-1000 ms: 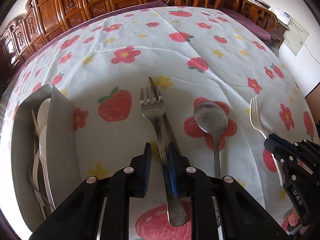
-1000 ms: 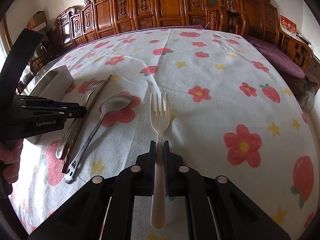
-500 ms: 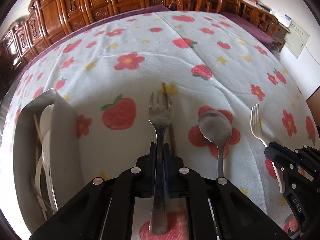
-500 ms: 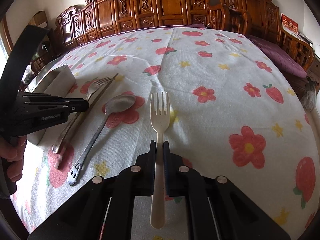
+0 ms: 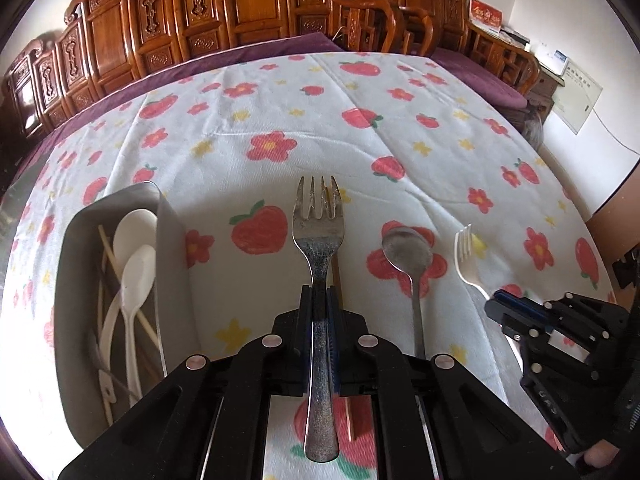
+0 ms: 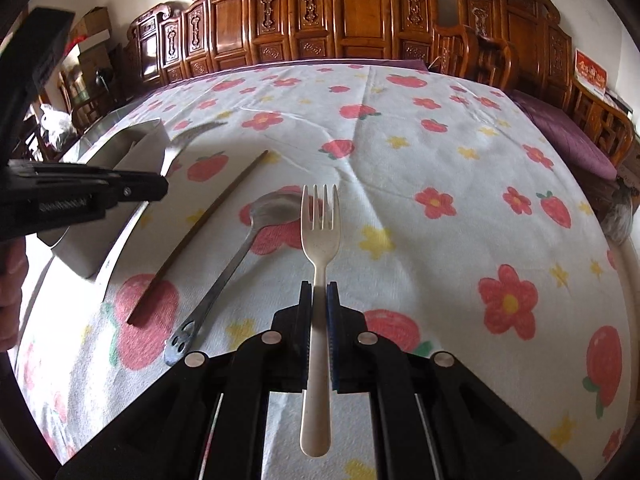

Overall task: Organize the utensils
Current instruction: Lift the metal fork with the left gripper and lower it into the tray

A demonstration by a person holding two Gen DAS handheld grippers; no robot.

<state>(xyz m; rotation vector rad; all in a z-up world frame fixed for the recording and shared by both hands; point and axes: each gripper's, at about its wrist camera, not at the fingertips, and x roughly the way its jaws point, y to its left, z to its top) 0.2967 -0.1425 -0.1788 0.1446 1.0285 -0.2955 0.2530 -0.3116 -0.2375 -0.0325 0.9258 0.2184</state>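
My left gripper [image 5: 320,300] is clamped on the metal fork [image 5: 319,236]'s handle, my right gripper [image 6: 319,296] on the white plastic fork [image 6: 320,220]. Both grips are thin and edge-on, so either fork may pivot or slip while travelling. The grey organizer tray [image 5: 168,240] sits at nine o'clock; the spoon [image 5: 408,252] and chopstick [image 6: 200,232] lie on the cloth beyond.

The surface wears a white cloth [image 5: 320,128] printed with strawberries and flowers. Carved wooden panels [image 6: 352,12] run across 12 o'clock behind it, a purple cushion [image 6: 568,136] sits at 2 o'clock, and cardboard boxes [image 6: 94,30] are piled at 10.
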